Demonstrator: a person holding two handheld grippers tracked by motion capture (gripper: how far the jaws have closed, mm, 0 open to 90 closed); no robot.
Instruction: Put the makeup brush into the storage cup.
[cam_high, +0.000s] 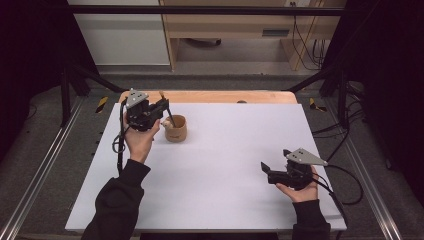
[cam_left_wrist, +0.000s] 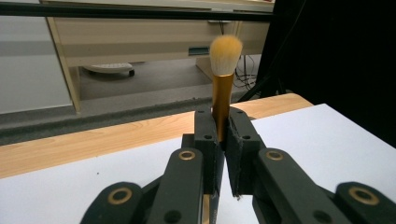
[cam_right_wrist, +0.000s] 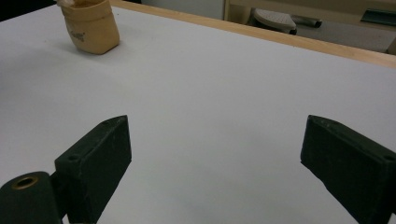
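Note:
My left gripper (cam_left_wrist: 223, 123) is shut on a makeup brush (cam_left_wrist: 222, 88) with a gold ferrule and pale tan bristles, which stands upright between the jaws. In the high view the left gripper (cam_high: 161, 106) is at the back left of the white board. The brush's dark handle (cam_high: 169, 116) slants down to a small tan cup (cam_high: 176, 129) just right of the gripper. Whether the handle's end is inside the cup I cannot tell. My right gripper (cam_high: 264, 169) is held low at the front right with its jaws wide apart and nothing between them (cam_right_wrist: 215, 163). The cup (cam_right_wrist: 92, 25) is far off.
The white board (cam_high: 225, 165) lies on a wooden table whose bare edge (cam_high: 210, 96) runs along the back. Black frame posts stand at both sides, and cables trail off the right side. A wooden cabinet (cam_high: 235, 25) is beyond the table.

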